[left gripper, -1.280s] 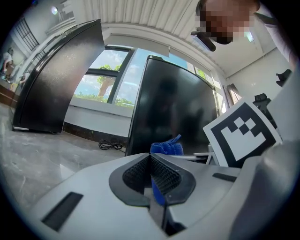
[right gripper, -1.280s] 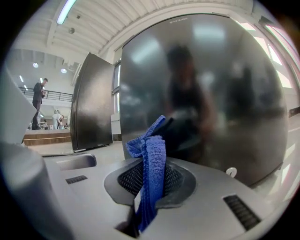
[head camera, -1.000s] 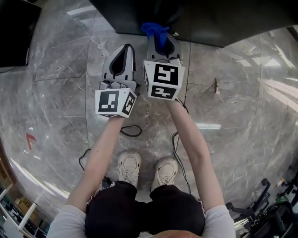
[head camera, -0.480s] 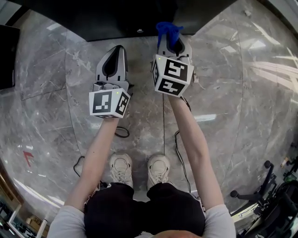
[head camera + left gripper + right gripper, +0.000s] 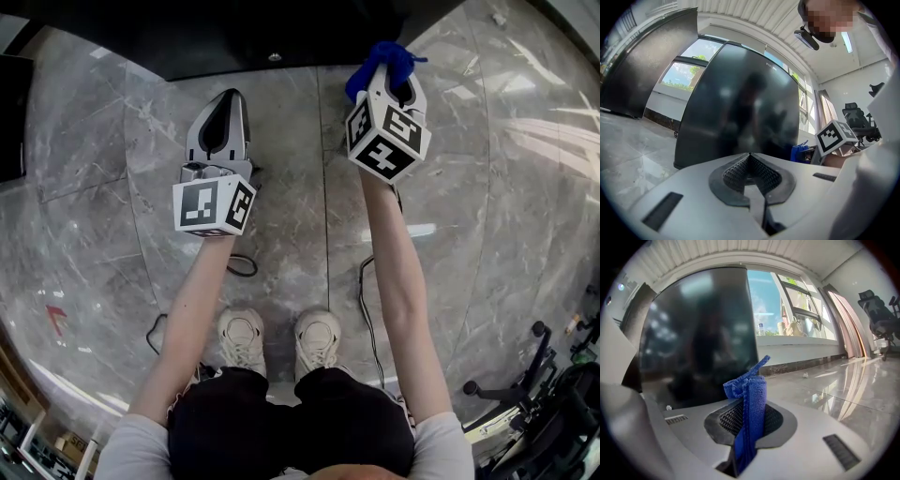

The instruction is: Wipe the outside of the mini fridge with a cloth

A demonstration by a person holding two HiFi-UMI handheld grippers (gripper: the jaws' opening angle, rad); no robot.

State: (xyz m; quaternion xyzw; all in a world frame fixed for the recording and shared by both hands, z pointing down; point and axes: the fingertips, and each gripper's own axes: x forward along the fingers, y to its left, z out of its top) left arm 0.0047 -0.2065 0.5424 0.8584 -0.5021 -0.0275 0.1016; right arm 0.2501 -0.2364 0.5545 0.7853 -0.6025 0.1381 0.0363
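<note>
Right gripper (image 5: 749, 423) jaws clamped on blue cloth (image 5: 753, 392), mini fridge (image 5: 696, 333) just ahead-left, nearer it than left gripper (image 5: 751, 174), jaws together, empty.

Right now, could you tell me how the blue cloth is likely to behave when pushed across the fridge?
Probably floppy: the cloth folds and bunches above the right gripper. Likely light, since a pinch holds it.
</note>
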